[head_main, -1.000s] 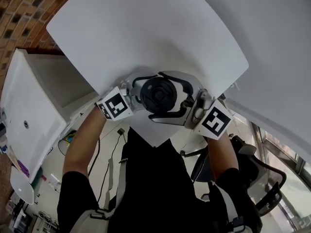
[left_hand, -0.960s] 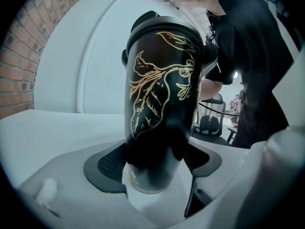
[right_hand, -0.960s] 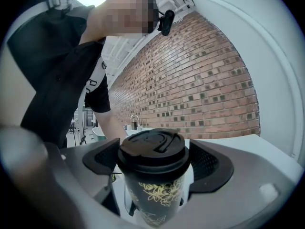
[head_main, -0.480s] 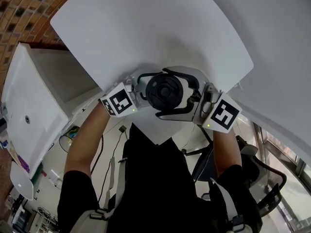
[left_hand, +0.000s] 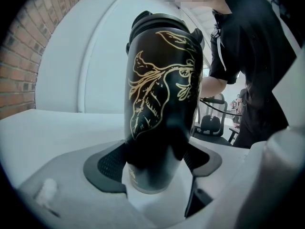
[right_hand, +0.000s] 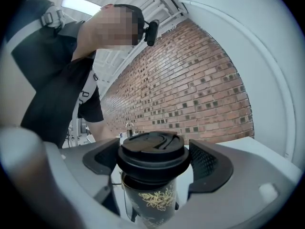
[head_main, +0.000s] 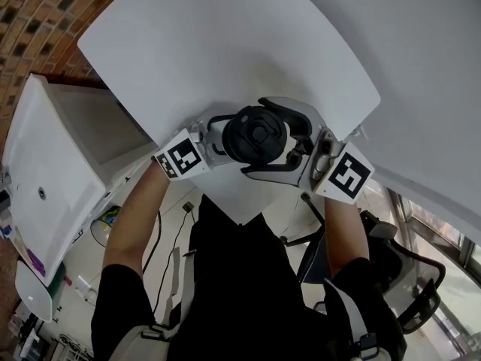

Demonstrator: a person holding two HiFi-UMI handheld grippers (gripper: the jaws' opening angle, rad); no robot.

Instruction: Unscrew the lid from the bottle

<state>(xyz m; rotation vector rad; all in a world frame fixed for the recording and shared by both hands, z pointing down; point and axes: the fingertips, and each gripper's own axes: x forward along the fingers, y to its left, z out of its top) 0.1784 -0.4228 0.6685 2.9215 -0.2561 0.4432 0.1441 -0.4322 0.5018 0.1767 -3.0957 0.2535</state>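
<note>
Bottle [left_hand: 162, 104], black with gold leaf print, sits upright between the left gripper [left_hand: 155, 166] jaws, which clamp its lower body. Right gripper [right_hand: 152, 162] jaws close on the black lid [right_hand: 151, 151]. In the head view the left gripper lies at 9 o'clock of the bottle and the right at 3 o'clock, near the white table [head_main: 225, 51] edge.

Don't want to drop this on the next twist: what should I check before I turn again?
1. Left gripper jaws closed on the lower body of the bottle: ok.
2. Right gripper jaws against both sides of the lid: ok.
3. Lid sitting level on the bottle: ok.
4. Lid free of its threads: cannot tell.
5. Bottle held above the table, not past its edge: ok.
</note>
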